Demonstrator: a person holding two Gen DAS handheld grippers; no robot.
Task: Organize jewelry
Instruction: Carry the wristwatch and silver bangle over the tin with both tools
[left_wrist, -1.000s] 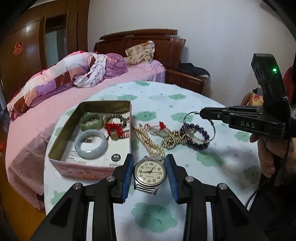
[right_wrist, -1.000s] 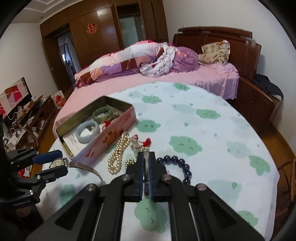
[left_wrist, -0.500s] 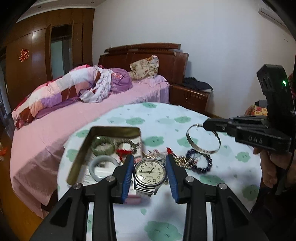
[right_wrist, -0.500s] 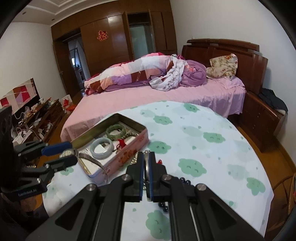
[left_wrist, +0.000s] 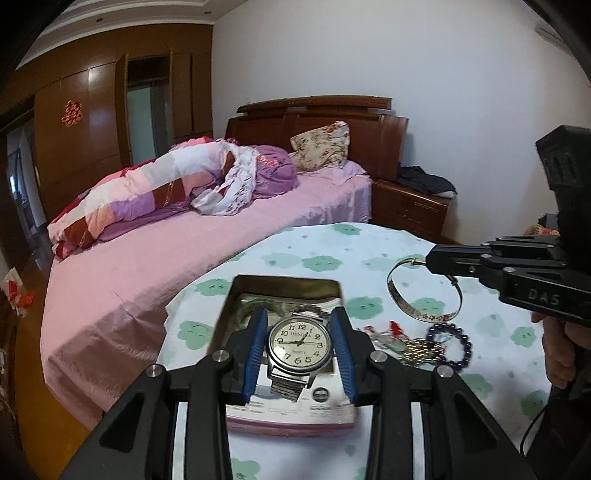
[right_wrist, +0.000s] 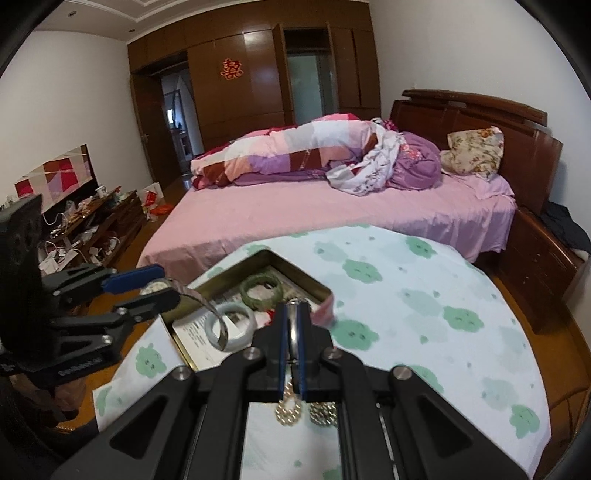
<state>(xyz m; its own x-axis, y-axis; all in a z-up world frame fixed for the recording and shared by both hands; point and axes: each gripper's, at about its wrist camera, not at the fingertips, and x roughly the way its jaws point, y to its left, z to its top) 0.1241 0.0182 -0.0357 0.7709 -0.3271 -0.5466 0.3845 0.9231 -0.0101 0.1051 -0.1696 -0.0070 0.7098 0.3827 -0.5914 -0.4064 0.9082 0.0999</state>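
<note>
My left gripper (left_wrist: 300, 341) is shut on a silver wristwatch (left_wrist: 299, 345) with a white dial and holds it in the air over the open metal tin (left_wrist: 284, 282). My right gripper (right_wrist: 293, 332) is shut on a silver bangle (left_wrist: 421, 293) and holds it above the table, right of the tin. The tin (right_wrist: 295, 275) holds a pale jade bangle (right_wrist: 231, 325) and a green bangle (right_wrist: 260, 291). A dark bead bracelet (left_wrist: 450, 345) and pearl strands (left_wrist: 413, 347) lie on the tablecloth.
The round table (left_wrist: 369, 251) has a white cloth with green clouds. A pink bed (left_wrist: 184, 251) stands right behind it, and a wooden nightstand (left_wrist: 410, 206) at the back right. A cluttered low cabinet (right_wrist: 92, 225) is far left in the right wrist view.
Both grippers rose from the table. The left one lifted the watch and carried it over the tin. The right one lifted the silver bangle and moved toward the tin.
</note>
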